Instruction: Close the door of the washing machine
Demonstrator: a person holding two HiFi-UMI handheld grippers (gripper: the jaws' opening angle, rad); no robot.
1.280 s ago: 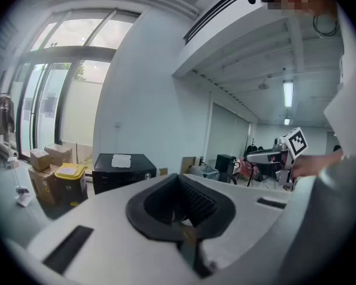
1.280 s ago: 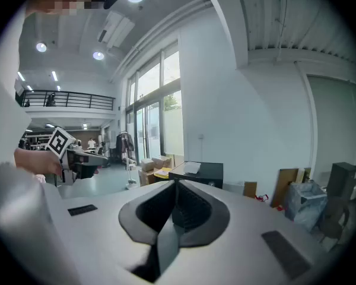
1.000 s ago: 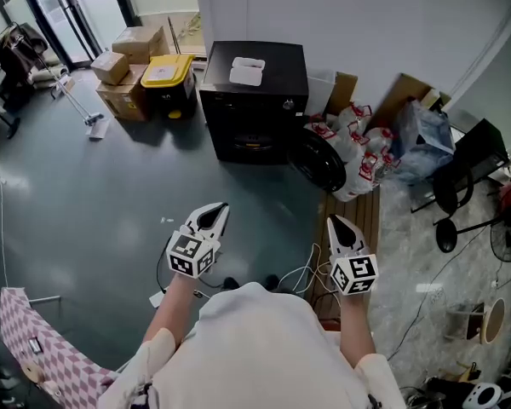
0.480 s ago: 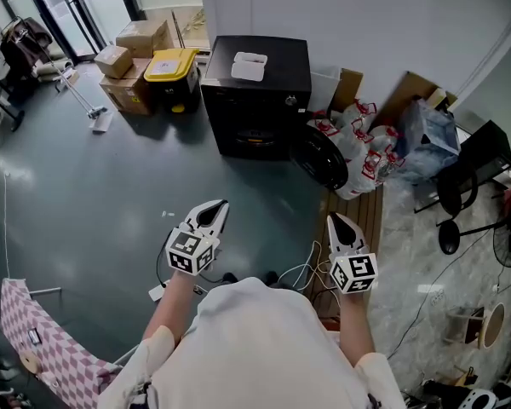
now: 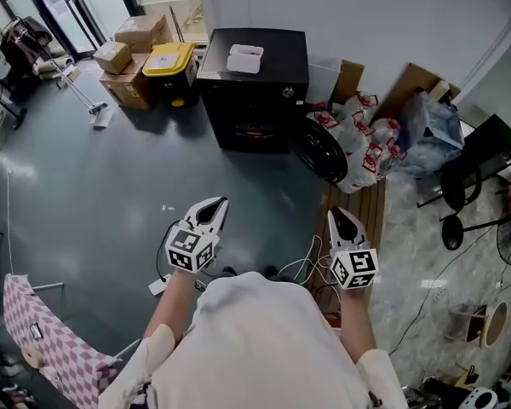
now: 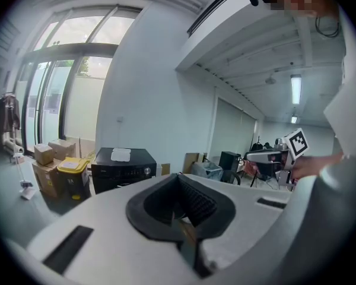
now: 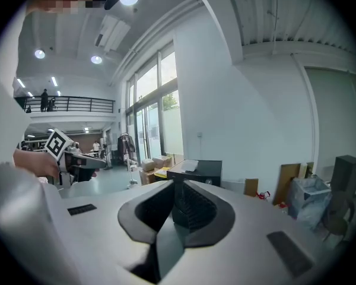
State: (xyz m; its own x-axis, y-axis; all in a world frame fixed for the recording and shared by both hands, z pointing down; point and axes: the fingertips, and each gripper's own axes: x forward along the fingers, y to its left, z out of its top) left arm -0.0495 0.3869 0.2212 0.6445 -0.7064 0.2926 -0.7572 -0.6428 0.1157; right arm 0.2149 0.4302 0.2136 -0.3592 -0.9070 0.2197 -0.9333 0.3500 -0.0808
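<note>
Black metal is covering the washing machine [image 5: 254, 88], which is standing against the white wall at the far side of the grey floor [image 5: 94, 186]. Its round door [image 5: 319, 153] is hanging open. It is swinging out at the right of the machine's front, away from the hole it should cover. White bags with red print [image 5: 364, 139] are lying just beside the door. A white tray [image 5: 245, 59] is sitting on top of the machine. A yellow bin [image 5: 170, 65] and some cardboard boxes [image 5: 119, 54] are standing to its left.

The person is standing well back from the machine and holding both grippers out in front of the body. The left gripper [image 5: 215, 211] is pointing toward the machine over bare floor. Its fingers [image 6: 107, 218] are pressing together and holding nothing. The right gripper [image 5: 341, 221] is pointing up toward the open door, above some wooden boards [image 5: 364, 211]. Its fingers [image 7: 273, 218] are also lying together, with nothing between them. Both grippers are staying well apart from the door and touching nothing. White cables [image 5: 302, 273] are trailing on the floor between the two hands.
</note>
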